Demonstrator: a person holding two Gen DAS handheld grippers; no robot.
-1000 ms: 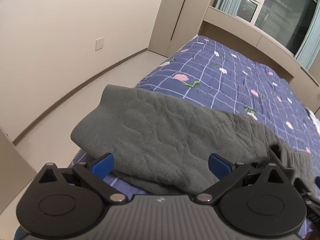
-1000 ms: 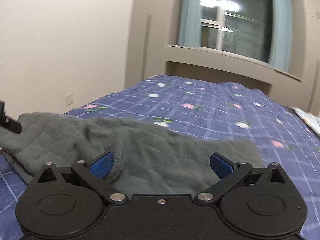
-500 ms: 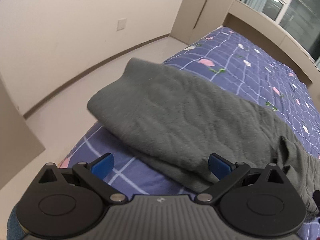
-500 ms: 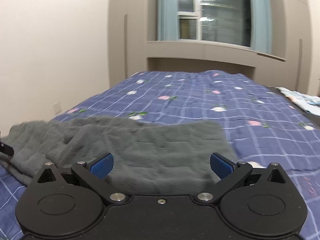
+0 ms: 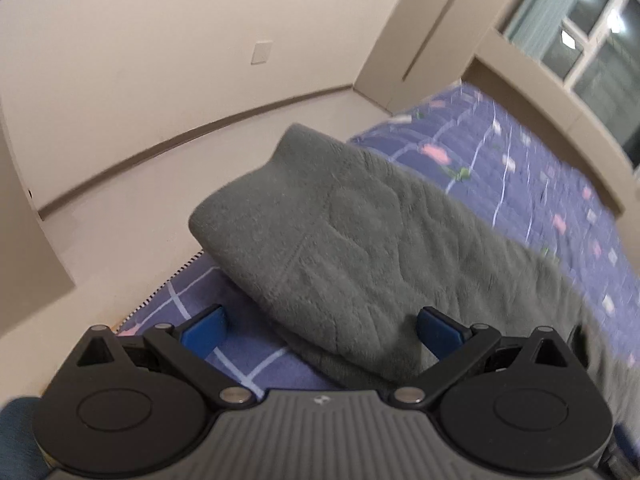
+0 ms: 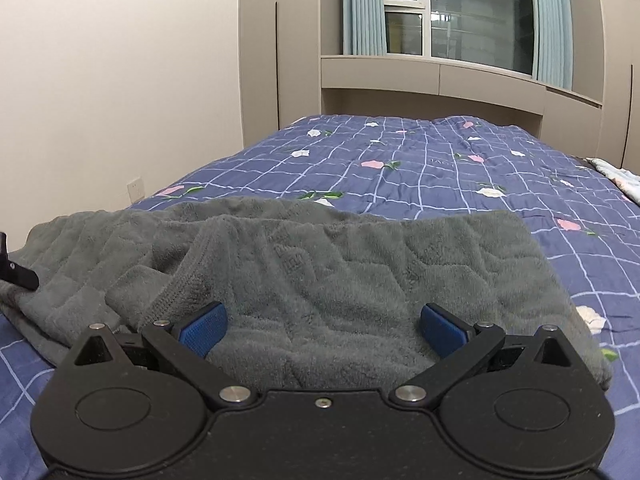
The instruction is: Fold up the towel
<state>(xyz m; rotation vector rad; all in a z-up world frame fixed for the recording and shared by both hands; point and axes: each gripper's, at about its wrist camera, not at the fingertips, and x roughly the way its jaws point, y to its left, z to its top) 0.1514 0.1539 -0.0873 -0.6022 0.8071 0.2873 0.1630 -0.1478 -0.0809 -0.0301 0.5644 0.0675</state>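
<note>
Towel (image 6: pixel 360 272): grey, lying on the checked bedspread (image 6: pixel 420 168) directly ahead of both grippers, already doubled lengthwise into a long band. Left gripper (image 5: pixel 320 326): jaws spread wide, gripping nothing, rounded fold end just ahead. Right gripper (image 6: pixel 322 326): jaws spread wide, empty, low over the near edge. Remaining, by judgement: smoothing the loose upper layer, then folding end to end.

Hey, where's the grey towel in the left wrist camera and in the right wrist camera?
Left wrist view: the grey towel fills the centre, running from upper left to lower right on the bed's near corner.
Right wrist view: the grey towel spans the lower middle, left edge to right, just beyond the open right gripper.
Shared landmark: the white wall socket.
</note>
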